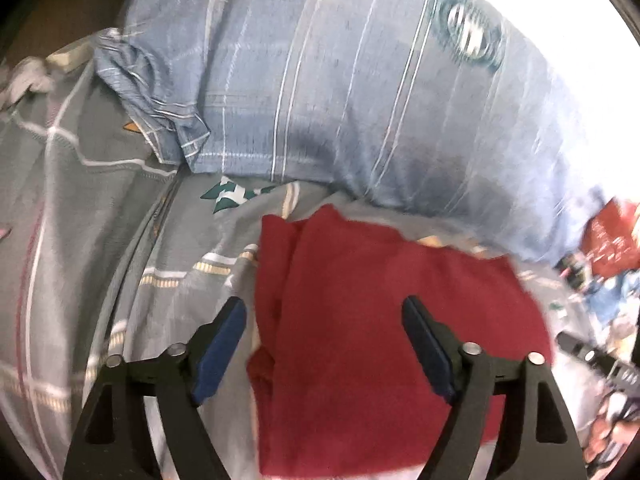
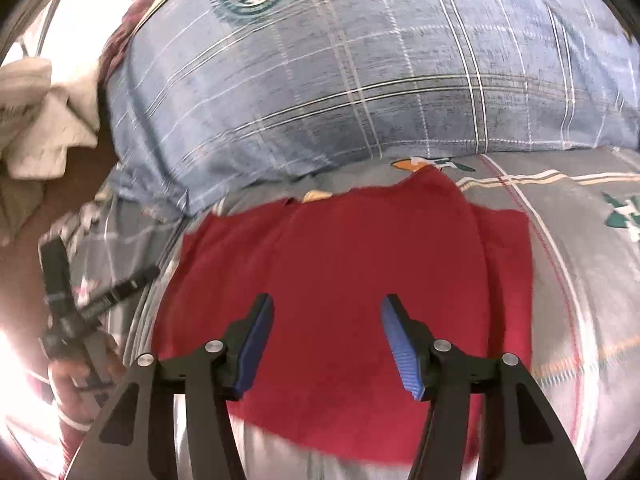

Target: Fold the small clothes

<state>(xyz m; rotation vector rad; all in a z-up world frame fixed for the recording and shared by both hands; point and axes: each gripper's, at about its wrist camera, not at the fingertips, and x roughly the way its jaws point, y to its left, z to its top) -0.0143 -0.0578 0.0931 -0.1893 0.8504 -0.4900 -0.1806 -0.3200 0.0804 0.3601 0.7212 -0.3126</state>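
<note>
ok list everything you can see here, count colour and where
red garment: one, dark red, lying flat on the bedsheet below both grippers
pillow: one, blue plaid with a round green emblem, behind the garment
bedsheet: one, grey with striped checks and small prints, under everything
white cloth: one crumpled piece, far left beside the pillow
left gripper: black, blue fingers, open above the garment
right gripper: black, blue fingers, open above the garment

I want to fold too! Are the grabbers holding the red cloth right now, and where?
No, nothing is held. The left gripper and right gripper are both open above the red cloth, which lies flat on the bed sheet.
</note>
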